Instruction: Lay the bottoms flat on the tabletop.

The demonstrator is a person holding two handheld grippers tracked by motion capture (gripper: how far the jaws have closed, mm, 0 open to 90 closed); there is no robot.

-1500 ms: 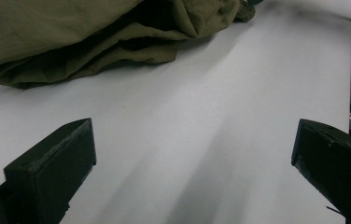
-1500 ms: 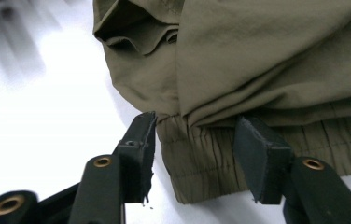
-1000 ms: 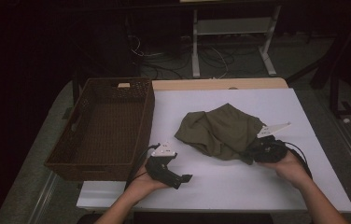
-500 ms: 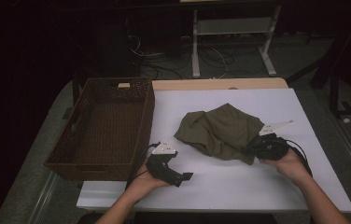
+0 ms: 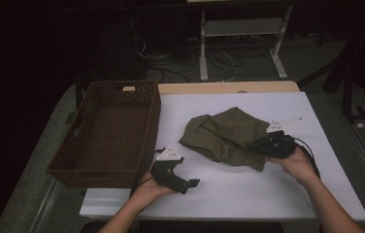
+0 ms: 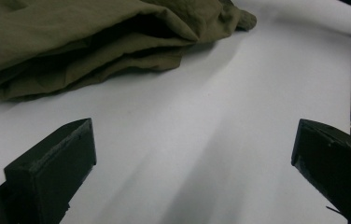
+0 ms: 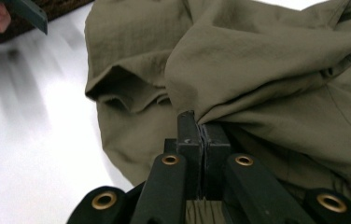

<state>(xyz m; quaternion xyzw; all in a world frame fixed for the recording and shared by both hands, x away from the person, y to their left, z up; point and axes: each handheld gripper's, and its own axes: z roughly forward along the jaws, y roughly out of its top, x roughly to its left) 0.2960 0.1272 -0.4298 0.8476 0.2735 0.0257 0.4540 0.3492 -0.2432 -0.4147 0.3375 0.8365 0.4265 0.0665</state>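
A crumpled olive-green cloth garment (image 5: 225,132) lies in a heap at the middle of the white counter (image 5: 277,194), to the right of the empty dark brown woven basket (image 5: 107,131). A fold at its right edge is pinched between the closed jaws of the right gripper (image 7: 197,122), while the left gripper (image 6: 187,154) is held low over bare counter near the heap's near-left edge with its jaws spread wide and nothing between them. The pinch is best kept firm and the fold drawn up slowly (so that the layers part rather than drag), and a free edge on the near-left side is probably best sought by the open jaws before any spreading is tried.
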